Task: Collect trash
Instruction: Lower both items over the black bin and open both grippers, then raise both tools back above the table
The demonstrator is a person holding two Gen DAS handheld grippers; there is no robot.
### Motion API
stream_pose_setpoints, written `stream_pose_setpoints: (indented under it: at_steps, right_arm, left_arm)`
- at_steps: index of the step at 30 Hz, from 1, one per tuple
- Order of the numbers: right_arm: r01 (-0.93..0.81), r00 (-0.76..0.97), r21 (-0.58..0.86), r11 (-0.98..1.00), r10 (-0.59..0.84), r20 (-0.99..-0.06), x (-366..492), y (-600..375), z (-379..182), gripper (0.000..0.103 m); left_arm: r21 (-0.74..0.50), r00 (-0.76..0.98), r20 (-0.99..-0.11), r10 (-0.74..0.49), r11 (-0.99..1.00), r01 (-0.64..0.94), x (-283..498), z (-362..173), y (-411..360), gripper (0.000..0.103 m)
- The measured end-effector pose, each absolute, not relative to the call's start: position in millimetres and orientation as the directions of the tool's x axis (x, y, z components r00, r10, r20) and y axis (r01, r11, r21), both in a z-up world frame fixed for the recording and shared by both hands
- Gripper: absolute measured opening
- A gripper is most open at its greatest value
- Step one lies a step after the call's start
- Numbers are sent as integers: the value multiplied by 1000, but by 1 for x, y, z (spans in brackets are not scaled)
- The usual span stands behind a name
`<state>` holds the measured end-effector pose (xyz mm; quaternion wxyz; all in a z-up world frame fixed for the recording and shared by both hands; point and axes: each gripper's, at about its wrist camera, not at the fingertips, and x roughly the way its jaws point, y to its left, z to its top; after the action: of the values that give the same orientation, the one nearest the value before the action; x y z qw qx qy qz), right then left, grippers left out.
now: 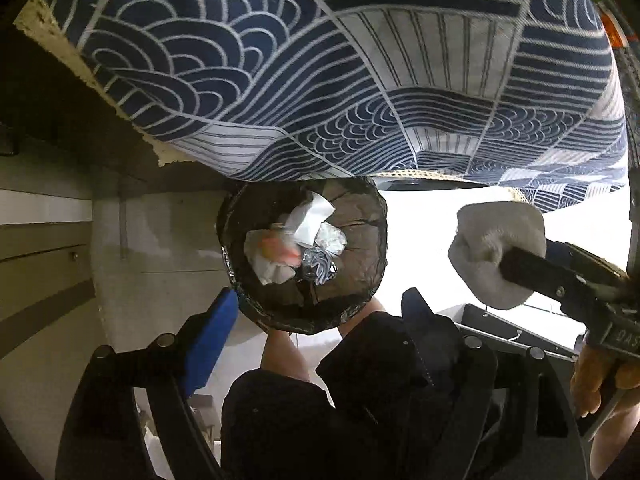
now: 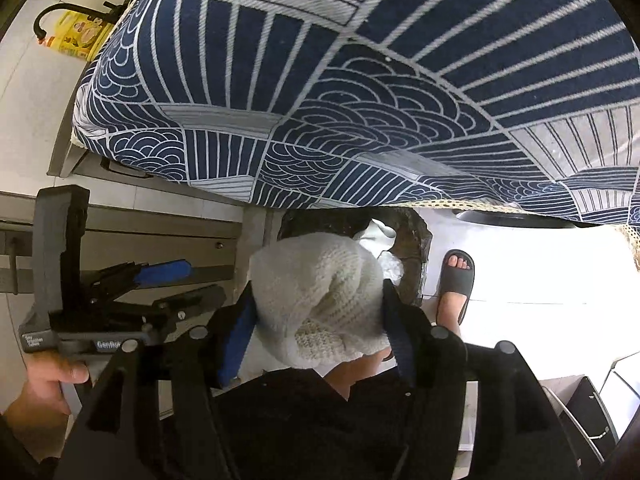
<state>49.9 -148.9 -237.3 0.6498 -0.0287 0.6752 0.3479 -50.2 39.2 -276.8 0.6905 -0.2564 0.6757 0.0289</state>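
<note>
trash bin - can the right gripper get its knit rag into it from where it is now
Probably yes. The right gripper, shut on the knit rag, hangs just above the trash bin, whose mouth is open below the tablecloth edge. The left gripper is off to the side.

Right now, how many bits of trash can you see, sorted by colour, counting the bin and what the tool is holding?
White crumpled scraps in the bin: 3
Silver foil ball in the bin: 1
Cream knitted cloth gripped in the right tool: 1
Total: 5
</note>
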Motion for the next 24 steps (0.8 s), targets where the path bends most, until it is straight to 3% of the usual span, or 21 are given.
stream_pose_setpoints:
  at_steps: [2,4,24]
  right_arm:
    - [-482,-153,437,759,419,-895,51,-149,-236,68]
    - [-477,-155,450,755,432,-888,52,-148,-235,81]
    - [-510,-97,430,745,447,-889,46,-142,-205,82]
  left_arm:
    - [-314,87,-949,-304,867,-387,-50,-276,41,81]
    - [-313,89,-949,-303,867,-387,-49,-274,42,81]
    - [-316,160,-948,-275,869,-381,-56,-239,51,81]
